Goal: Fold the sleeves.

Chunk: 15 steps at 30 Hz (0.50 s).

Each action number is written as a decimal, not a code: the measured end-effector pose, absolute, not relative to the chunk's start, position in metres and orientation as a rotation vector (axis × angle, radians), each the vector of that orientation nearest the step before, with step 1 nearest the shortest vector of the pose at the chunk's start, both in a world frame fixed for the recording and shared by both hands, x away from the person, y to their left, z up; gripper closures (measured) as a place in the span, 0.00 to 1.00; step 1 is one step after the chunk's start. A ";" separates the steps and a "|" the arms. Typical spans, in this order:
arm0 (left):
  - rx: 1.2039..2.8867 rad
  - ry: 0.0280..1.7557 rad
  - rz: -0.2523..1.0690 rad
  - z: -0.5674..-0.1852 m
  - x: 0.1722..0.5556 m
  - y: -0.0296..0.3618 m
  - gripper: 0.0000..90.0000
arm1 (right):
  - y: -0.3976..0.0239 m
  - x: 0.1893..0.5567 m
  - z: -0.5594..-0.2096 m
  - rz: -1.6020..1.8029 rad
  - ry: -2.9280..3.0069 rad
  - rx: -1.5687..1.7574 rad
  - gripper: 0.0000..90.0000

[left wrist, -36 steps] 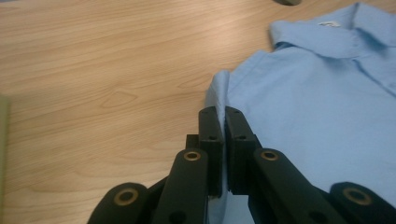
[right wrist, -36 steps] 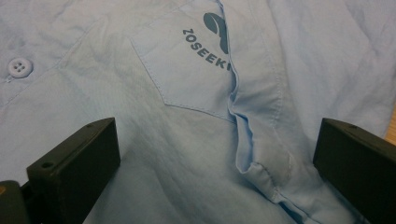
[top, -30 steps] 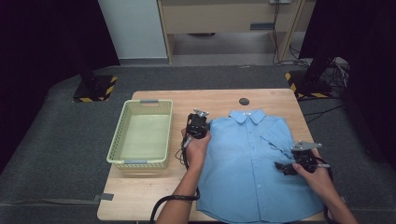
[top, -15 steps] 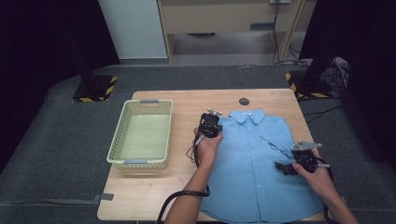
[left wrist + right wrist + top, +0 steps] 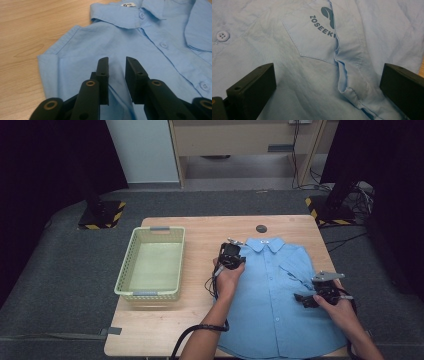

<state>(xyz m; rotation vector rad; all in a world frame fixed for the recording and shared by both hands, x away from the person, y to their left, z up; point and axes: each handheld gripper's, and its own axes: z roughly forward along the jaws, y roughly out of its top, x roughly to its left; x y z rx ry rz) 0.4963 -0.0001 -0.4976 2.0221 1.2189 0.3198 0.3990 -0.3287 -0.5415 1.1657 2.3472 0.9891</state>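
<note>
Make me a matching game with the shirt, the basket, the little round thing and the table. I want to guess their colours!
Things:
1. shirt
2. basket
3. little round thing
4. table

Colours:
A. pale green
B. light wood brown
C. light blue
D. dark grey

Pairs: 1-C, 2-A, 3-D, 4-B

The light blue cotton shirt (image 5: 272, 290) has dark grey letters on its pocket (image 5: 312, 37). The pale green plastic basket (image 5: 150, 292) has a mesh pattern.
</note>
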 end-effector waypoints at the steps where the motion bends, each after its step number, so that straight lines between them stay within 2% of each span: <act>1: 2.020 1.214 0.316 -0.497 0.495 -0.001 0.79 | -0.329 0.399 -0.541 0.989 2.347 1.166 0.01; 5: 2.022 1.195 0.325 -0.489 0.487 -0.002 0.72 | -0.329 0.399 -0.541 0.989 2.348 1.167 0.01; 15: 2.078 1.228 0.351 -0.492 0.478 0.007 0.28 | -0.331 0.401 -0.530 1.003 2.336 1.202 0.06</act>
